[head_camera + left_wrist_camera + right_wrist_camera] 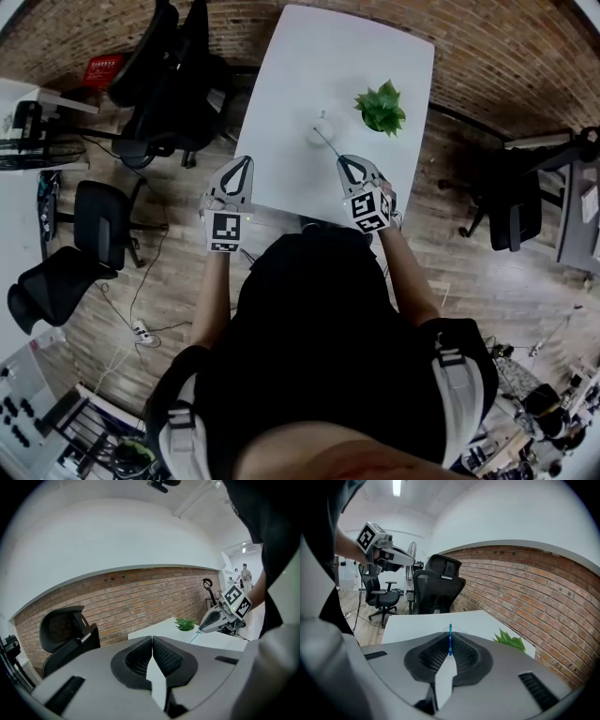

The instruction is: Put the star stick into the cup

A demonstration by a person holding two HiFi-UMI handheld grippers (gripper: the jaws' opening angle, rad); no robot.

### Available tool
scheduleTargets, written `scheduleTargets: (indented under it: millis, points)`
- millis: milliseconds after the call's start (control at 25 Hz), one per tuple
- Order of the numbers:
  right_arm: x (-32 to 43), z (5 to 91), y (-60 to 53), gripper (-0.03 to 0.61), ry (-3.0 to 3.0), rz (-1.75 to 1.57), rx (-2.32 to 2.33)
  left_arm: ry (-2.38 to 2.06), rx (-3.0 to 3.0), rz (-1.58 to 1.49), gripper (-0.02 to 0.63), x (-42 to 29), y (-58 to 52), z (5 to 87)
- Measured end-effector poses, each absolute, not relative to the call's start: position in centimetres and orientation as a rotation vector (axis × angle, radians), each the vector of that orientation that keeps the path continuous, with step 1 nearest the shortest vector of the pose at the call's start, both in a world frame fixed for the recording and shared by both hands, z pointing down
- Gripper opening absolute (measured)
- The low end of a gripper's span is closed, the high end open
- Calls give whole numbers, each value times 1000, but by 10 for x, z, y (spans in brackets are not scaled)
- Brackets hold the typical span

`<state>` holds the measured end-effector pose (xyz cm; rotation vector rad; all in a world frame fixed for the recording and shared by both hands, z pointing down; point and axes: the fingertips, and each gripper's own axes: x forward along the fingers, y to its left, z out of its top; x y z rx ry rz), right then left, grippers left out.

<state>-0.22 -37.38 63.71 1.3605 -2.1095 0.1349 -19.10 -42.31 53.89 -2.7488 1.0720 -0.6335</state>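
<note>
Brick wall, wood floor, white bench (309, 66).

Head view: cup (321, 132) lies ahead-left of right gripper (352, 170). Stick (328, 144) slants from gripper tips to cup rim. Plant (380, 107) near cup. Left gripper (234, 178) farther from cup, off bench edge.

Left gripper view: jaws pressed together, nothing between.

Right gripper view: jaws clamped on blue stick (450, 641), long axis aimed at cup just beyond tips. Cannot tell if tip is inside. Next move likely: lower, let go.

No legible writing, only square markers.

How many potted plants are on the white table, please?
1: the potted plant stands near the white table's right edge, right of the cup. No other seems hidden.
</note>
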Motion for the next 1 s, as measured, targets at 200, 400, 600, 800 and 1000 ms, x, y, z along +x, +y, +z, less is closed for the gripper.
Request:
scheduleTargets:
  millis: [200,400,600,800,1000]
  points:
    - [-4,637,-375,14,-2111,119,1343,1070,-2743,-631,21,-192,-424,537]
    - [-7,641,-375,44,-2123,101,1321,1067,-2742,-632,21,-192,-423,541]
    - [-15,638,-371,85,-2139,69,1309,1068,-2733,-639,21,-193,-419,540]
    - [-14,628,-365,110,-2183,59,1311,1096,-2728,-630,21,-188,-412,538]
    - [-9,617,-363,117,-2225,50,1309,1123,-2730,-626,21,-183,-400,536]
